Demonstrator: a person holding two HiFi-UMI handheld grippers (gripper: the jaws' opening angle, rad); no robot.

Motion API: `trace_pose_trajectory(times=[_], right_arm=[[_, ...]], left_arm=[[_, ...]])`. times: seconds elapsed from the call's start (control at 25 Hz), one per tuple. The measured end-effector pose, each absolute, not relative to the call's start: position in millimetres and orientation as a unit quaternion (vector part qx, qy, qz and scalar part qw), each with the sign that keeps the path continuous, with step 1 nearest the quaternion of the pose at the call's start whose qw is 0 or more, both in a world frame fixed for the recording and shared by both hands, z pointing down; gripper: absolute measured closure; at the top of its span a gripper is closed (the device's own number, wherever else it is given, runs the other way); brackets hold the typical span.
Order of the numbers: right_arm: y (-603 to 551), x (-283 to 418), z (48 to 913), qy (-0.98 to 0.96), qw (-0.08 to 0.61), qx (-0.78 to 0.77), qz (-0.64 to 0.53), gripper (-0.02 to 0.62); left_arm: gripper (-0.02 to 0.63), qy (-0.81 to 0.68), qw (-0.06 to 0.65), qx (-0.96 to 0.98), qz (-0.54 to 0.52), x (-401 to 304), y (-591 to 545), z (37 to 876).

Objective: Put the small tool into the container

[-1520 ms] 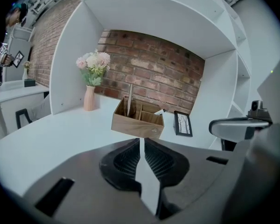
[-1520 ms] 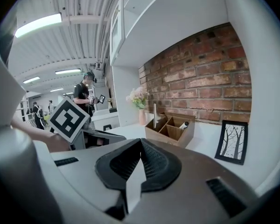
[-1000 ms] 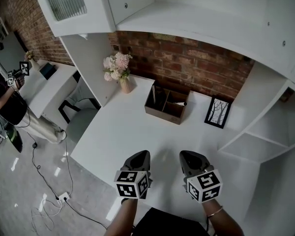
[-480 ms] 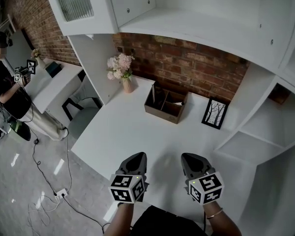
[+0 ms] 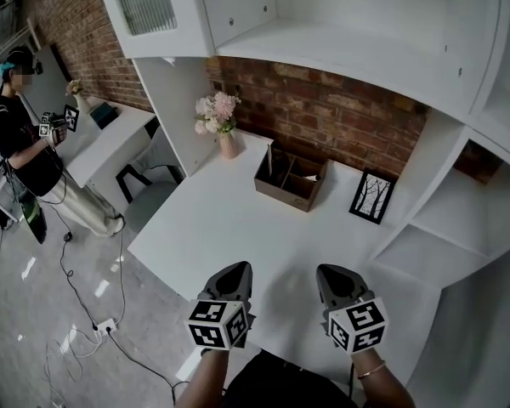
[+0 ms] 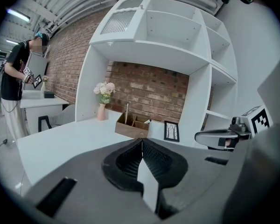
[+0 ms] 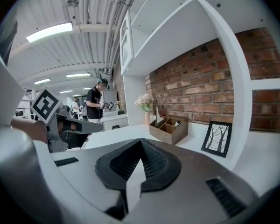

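Left hand-held gripper: jaws together, empty | right hand-held gripper: same | both over near edge of desk, well apart from container | small tool: apparently already lying in container's right compartment, hence nothing carried

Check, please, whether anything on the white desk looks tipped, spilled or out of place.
Nothing stands out: the wooden container, flower vase and framed picture stand upright at the back of the desk; no spill shows.
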State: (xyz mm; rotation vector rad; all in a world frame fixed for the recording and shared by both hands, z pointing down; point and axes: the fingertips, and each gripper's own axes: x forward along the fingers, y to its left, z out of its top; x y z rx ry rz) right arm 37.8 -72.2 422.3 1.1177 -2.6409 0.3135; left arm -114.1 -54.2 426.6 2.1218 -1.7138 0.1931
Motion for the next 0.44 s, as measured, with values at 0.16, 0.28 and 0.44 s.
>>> trace_pose_trajectory(times=[0.16, 0.28, 0.44], right_arm=[[-65.9, 41.0, 420.8, -0.908, 0.130, 0.383, 0.104, 0.591], [-61.8, 44.6, 420.3, -0.908, 0.131, 0.385, 0.102, 0.591], [-56.3, 48.7, 421.7, -0.908, 0.129, 0.386, 0.102, 0.591]], left_arm=[[0.595, -0.617, 0.200, 0.758, 0.067, -112.9, -46.6, 424.2], [0.595, -0.618, 0.198, 0.758, 0.066, -111.0, -42.1, 422.7], [0.595, -0.618, 0.194, 0.758, 0.067, -106.7, -36.1, 421.2]])
